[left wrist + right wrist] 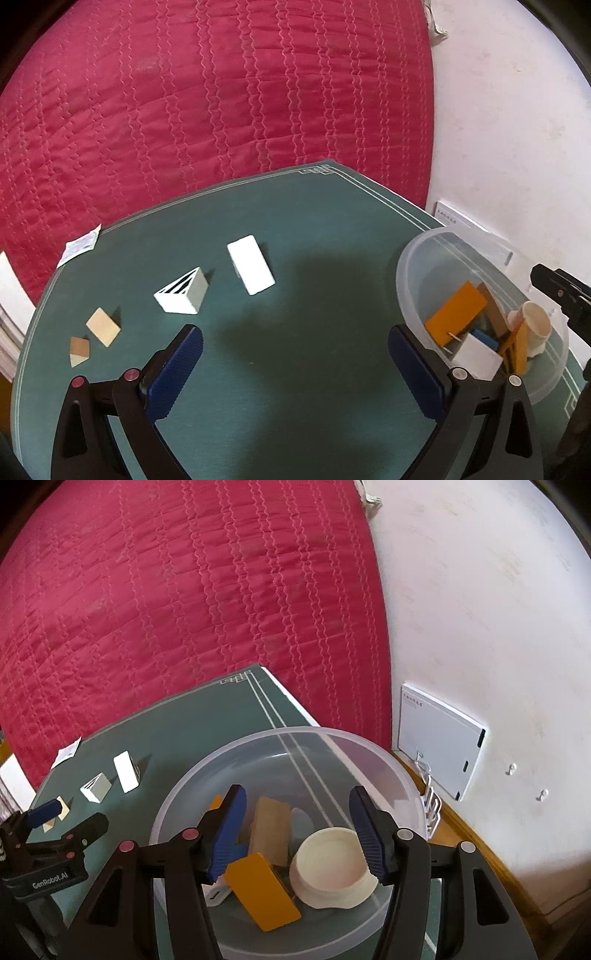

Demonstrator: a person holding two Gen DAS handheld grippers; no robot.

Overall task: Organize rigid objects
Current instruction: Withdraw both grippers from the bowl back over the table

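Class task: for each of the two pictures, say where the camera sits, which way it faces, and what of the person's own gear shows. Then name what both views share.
Left wrist view: sits on the left gripper, looks down over the green mat at the white block and triangular prism; its open blue-padded fingers show.
Right wrist view: sits on the right gripper, looks into the clear plastic bowl; its open fingers show, and the left gripper.
Shared: bowl, white block, prism, mat, red quilt.
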